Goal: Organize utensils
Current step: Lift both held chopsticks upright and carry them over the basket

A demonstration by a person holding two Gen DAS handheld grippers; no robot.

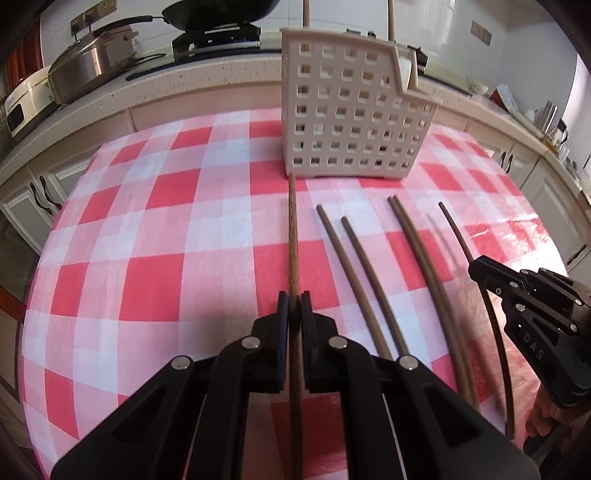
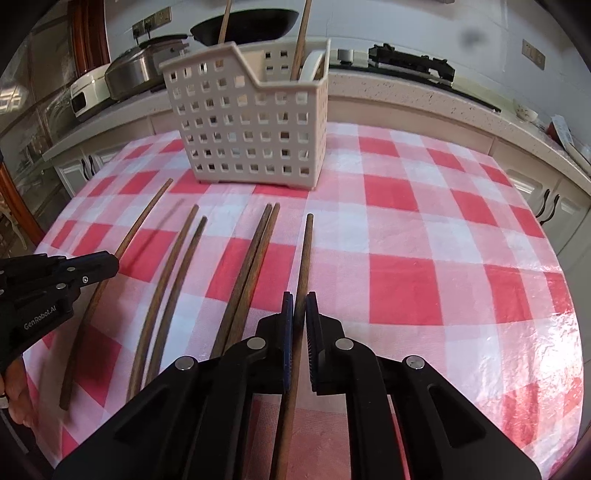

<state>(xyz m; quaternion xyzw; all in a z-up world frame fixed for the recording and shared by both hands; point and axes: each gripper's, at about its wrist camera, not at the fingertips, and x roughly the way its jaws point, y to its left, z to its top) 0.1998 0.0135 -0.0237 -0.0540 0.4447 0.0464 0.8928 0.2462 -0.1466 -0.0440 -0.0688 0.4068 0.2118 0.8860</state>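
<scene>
A beige perforated utensil holder [image 1: 351,114] stands at the table's far side, with two chopsticks upright in it; it also shows in the right wrist view [image 2: 251,129]. My left gripper [image 1: 294,301] is shut on a brown chopstick [image 1: 293,236] and holds it a little above the cloth, tip toward the holder. My right gripper [image 2: 300,301] is shut on another brown chopstick [image 2: 306,254]. Several more chopsticks [image 1: 354,277] lie between the two grippers; they also show in the right wrist view [image 2: 177,266]. The right gripper shows at the left wrist view's right edge [image 1: 480,271].
A red and white checked cloth [image 1: 166,240] covers the table. Behind it runs a kitchen counter [image 1: 166,85] with a steel pot [image 1: 88,70], a black wok [image 1: 218,13] and a stove. White cabinets [image 2: 546,206] stand beyond the table's edge.
</scene>
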